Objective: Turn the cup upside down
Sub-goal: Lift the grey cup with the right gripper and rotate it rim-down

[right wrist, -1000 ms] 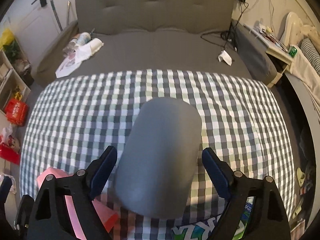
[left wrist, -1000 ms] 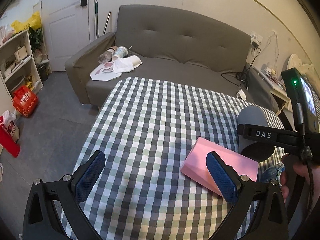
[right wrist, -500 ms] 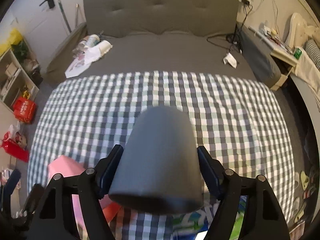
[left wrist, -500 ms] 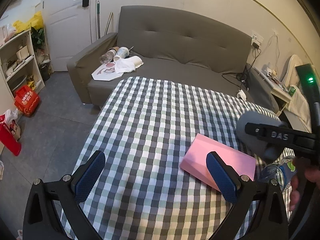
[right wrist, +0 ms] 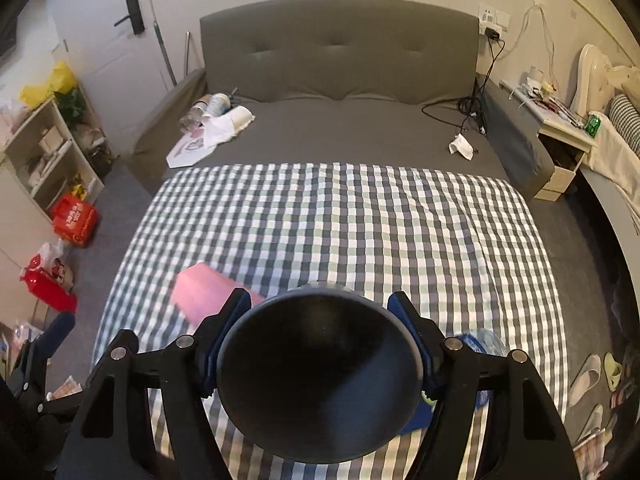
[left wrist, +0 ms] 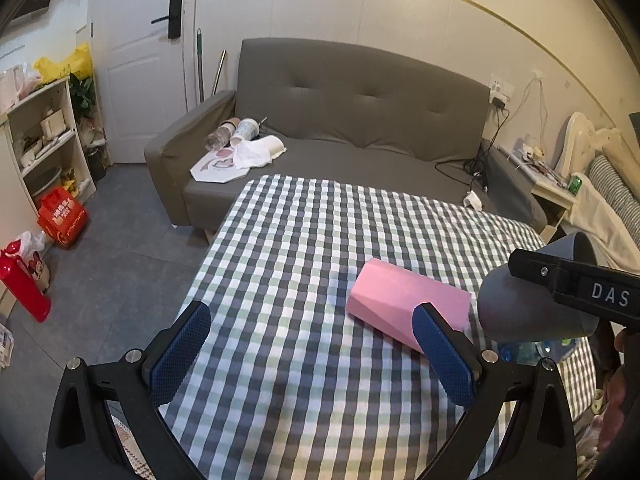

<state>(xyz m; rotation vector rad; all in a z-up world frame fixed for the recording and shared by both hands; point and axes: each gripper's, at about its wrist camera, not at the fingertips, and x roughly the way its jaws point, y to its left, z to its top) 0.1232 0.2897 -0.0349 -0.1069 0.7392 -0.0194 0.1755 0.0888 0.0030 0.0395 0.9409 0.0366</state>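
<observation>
The checked surface fills the near scene, a pink block lying near left. Above its near edge the right gripper pinches the grey cup by its 2 side walls, mouth tipped toward the camera. The cup looks light, stiff and smooth, probably plastic; mid-wall is the sound hold. The left gripper hangs spread, empty.

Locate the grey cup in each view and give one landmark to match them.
Left wrist: cup at right edge, above the table, in the right hand-held gripper.
Right wrist: cup bottom centre, between the fingers, mouth toward camera.
Shared landmark: pink box.
</observation>
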